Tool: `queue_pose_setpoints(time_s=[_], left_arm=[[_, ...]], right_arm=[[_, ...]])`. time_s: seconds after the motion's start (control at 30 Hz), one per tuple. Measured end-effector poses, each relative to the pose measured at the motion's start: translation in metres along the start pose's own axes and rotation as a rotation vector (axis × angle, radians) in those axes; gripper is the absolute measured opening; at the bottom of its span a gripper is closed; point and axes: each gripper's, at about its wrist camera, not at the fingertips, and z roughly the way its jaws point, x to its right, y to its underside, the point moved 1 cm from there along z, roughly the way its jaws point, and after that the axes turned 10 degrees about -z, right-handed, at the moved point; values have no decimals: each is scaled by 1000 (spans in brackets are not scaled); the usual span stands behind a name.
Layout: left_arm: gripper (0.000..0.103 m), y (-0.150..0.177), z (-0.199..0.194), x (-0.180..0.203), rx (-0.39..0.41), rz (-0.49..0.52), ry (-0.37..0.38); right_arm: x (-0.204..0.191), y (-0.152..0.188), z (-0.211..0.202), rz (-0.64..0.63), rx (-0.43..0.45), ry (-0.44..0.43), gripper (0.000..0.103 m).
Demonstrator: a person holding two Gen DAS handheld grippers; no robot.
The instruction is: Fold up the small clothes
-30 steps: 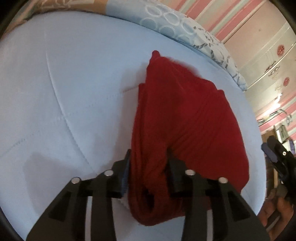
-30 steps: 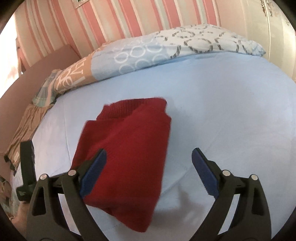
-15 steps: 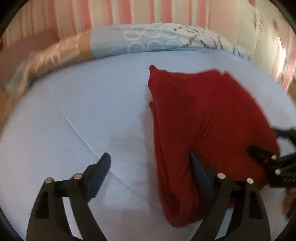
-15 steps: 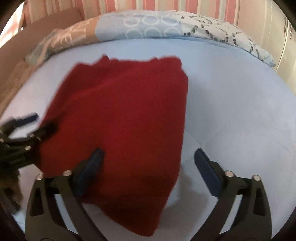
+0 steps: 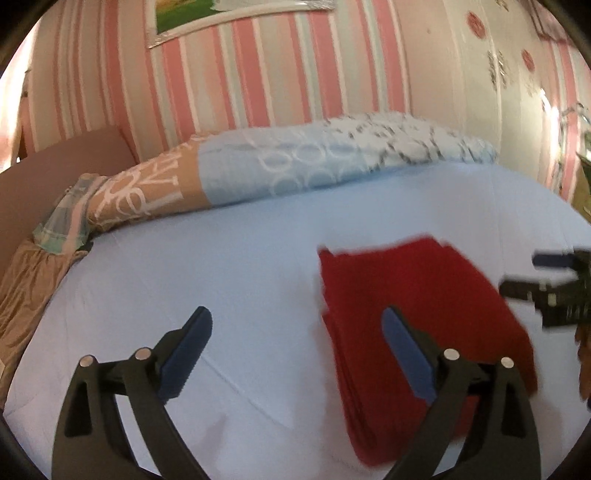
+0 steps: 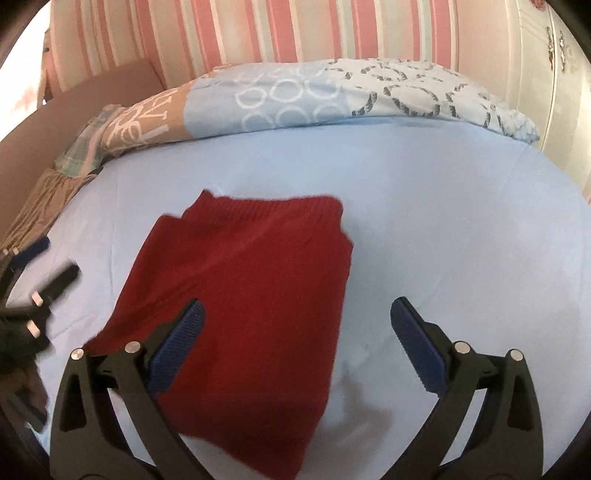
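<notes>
Folded red sweater [image 6: 251, 306] lies flat on the blue bed [image 6: 443, 221]; left tongs [image 5: 295, 350] and right tongs [image 6: 295, 339] both gape, gripping nothing. Only the left view shows a framed picture [image 5: 221, 14] on the striped wall. Lettering on the quilt [image 6: 295, 96] is unreadable.

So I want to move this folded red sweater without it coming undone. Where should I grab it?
Probably the layered side edge of the red sweater, coming in low from its left with the left hand-held gripper, which is open. The stacked layers show there, so one pinch could catch them all.
</notes>
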Motion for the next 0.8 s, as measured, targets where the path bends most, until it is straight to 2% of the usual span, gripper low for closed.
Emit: queue_pose_setpoints(time_s=[0.07, 0.17, 0.43, 0.53, 0.67, 0.73, 0.8], left_arm=[[95, -14, 14, 0, -9, 0, 0], [95, -15, 39, 9, -63, 25, 11], [97, 26, 120, 16, -263, 46, -110], [102, 35, 135, 12, -269, 31, -131], [102, 35, 143, 9, -283, 14, -108], [101, 30, 134, 3, -281, -8, -56], [100, 25, 120, -4, -265, -13, -12]], right_arm=[[1, -4, 7, -11, -12, 9, 100], [-1, -4, 22, -22, -43, 16, 100], [12, 8, 90, 14, -211, 59, 100], [12, 8, 104, -3, -221, 65, 100], [14, 1, 113, -31, -240, 56, 100], [21, -4, 104, -5, -232, 15, 100], [27, -3, 81, -3, -182, 9, 100]])
